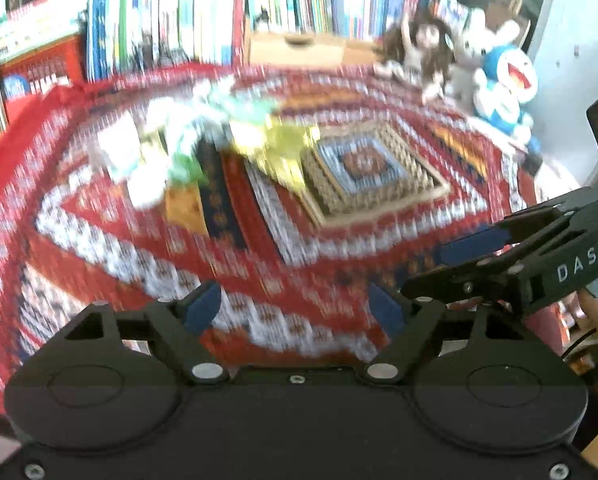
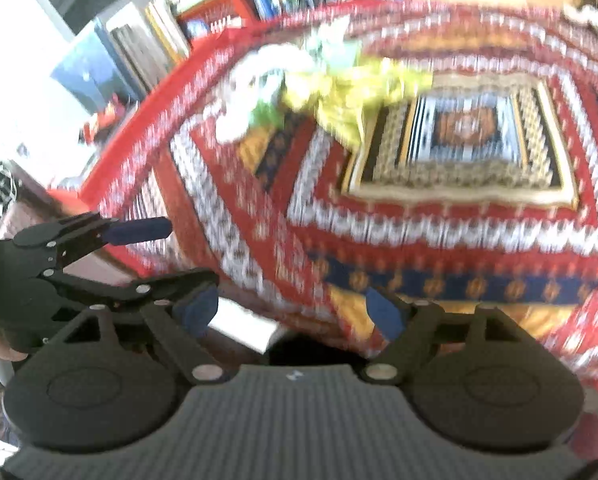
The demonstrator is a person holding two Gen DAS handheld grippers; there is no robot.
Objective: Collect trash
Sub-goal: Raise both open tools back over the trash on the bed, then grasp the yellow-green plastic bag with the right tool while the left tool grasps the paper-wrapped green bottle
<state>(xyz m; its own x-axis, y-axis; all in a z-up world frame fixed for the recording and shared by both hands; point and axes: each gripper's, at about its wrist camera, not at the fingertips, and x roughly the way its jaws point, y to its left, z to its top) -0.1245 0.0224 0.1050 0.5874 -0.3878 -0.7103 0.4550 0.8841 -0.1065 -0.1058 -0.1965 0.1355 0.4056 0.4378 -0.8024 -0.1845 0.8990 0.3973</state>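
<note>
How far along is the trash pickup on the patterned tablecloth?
Nothing looks collected yet. The pile of crumpled wrappers, white, green and yellow, lies on the red tablecloth. Nothing is in hand: the left claw and right claw are both open and empty, away from the pile. No bin shows. All the picking up is left.

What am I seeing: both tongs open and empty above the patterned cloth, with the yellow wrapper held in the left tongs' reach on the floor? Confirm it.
One thing is wrong: the yellow wrapper is not on the floor. It lies on the patterned cloth among the other litter, as the left wrist view shows. The rest stands: the left tongs and the right tongs are open and empty.
</note>
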